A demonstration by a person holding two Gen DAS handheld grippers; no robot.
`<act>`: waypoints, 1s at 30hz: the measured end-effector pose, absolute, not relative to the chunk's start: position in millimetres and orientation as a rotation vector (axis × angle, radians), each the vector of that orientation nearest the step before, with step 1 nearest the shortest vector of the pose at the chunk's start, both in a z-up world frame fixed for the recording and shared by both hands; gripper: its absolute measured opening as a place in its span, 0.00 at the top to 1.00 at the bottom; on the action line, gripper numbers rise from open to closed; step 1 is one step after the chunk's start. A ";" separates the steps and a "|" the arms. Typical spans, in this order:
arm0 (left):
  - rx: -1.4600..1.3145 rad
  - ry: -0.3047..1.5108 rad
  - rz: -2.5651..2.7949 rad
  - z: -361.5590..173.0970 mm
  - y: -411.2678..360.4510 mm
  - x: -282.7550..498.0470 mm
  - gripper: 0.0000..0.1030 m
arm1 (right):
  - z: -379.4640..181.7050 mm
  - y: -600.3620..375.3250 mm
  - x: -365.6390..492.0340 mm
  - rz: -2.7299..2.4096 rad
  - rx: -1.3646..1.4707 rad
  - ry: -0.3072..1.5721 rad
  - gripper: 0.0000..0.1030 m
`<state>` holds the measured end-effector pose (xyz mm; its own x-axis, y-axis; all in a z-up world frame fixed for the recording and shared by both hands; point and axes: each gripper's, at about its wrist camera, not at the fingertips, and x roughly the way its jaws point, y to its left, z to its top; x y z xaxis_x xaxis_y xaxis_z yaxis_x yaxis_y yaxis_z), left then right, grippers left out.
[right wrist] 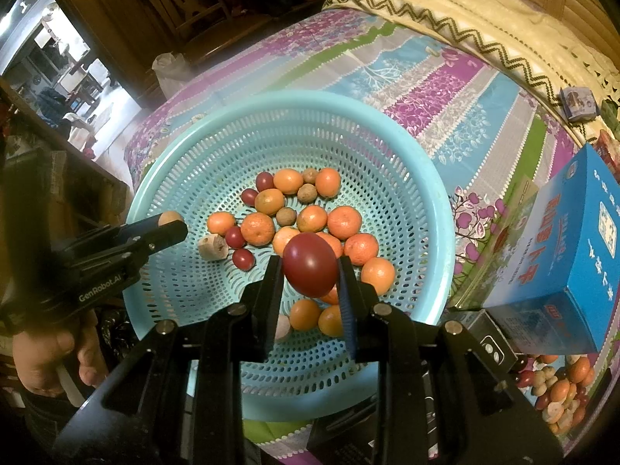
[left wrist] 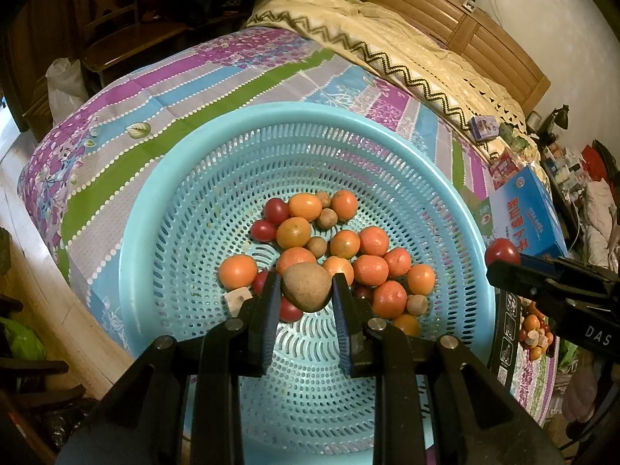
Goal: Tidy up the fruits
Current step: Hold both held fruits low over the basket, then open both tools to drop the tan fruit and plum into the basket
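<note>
Left gripper (left wrist: 306, 286) clamps one brown fruit (left wrist: 306, 287); right gripper (right wrist: 310, 267) clamps one red fruit (right wrist: 310, 264), both above the basket (left wrist: 162, 209). Its floor holds about fifteen oranges (left wrist: 237, 270), mostly right, and five small brown fruits.

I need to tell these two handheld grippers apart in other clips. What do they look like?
Both are black, with angular linkage arms joined by round silver pins, and blue ribbed pads on the fingers. The left gripper carries white lettering "GenRobot.AI" on its side, seen from the right wrist view. The right gripper shows white letters "DAS" on its body. No sleeves or cables are visible.
</note>
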<state>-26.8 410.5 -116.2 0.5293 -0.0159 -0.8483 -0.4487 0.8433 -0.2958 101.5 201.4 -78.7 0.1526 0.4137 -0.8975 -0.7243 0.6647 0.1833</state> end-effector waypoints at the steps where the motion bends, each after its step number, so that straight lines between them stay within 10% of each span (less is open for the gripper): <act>1: -0.524 0.989 0.272 -116.7 409.9 -26.2 0.75 | -78.5 201.5 101.8 0.836 -0.322 1.154 0.73; 25: -0.527 0.988 0.279 -120.0 408.2 -20.4 0.75 | -86.0 201.0 102.7 0.843 -0.316 1.162 0.71; 30: -0.520 0.996 0.275 -122.3 409.4 -18.6 0.40 | -87.2 201.1 100.9 0.858 -0.322 1.159 0.71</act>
<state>-18.6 409.4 -122.3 0.5232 -0.0141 -0.8521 -0.4490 0.8453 -0.2897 100.9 201.1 -87.2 0.1358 0.4231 -0.8959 -0.7335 0.6508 0.1961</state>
